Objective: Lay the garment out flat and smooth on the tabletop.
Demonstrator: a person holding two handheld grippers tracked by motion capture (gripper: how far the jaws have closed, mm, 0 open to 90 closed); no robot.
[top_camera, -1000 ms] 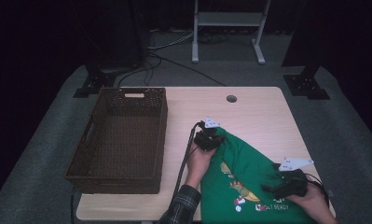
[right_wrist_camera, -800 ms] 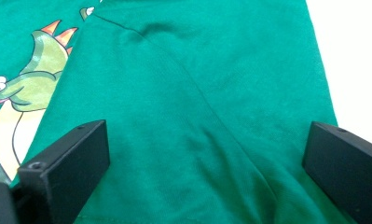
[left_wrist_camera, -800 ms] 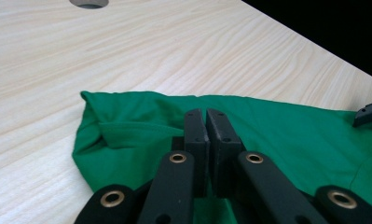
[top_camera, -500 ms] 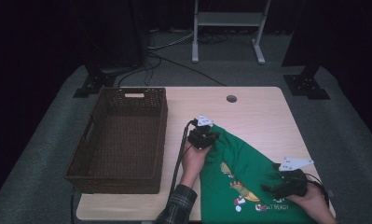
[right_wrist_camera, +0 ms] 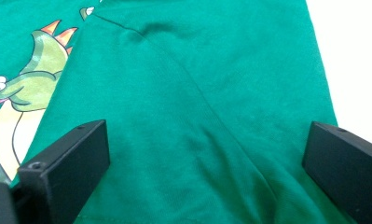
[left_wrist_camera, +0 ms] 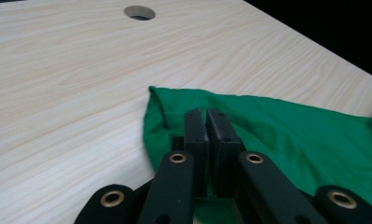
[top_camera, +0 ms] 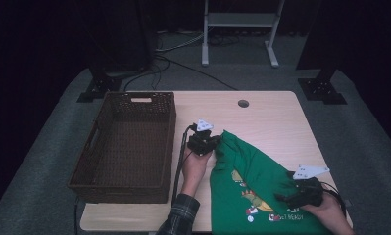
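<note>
On the table [top_camera: 261, 117], the left gripper [left_wrist_camera: 207, 126] pinches a corner of the green shirt [top_camera: 252, 181] tight. The right gripper [right_wrist_camera: 207, 154] is wide apart over the cloth, holding nothing. A hard tug could drag the whole shirt, or the corner could slip out.

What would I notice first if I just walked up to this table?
The bright green T-shirt with a cartoon picture, spread over the near right part of the pale wooden table. The left gripper has its fingers shut on the shirt's far corner, while the right gripper sits open over its near right side. On the table's left stands a big dark woven basket.
</note>
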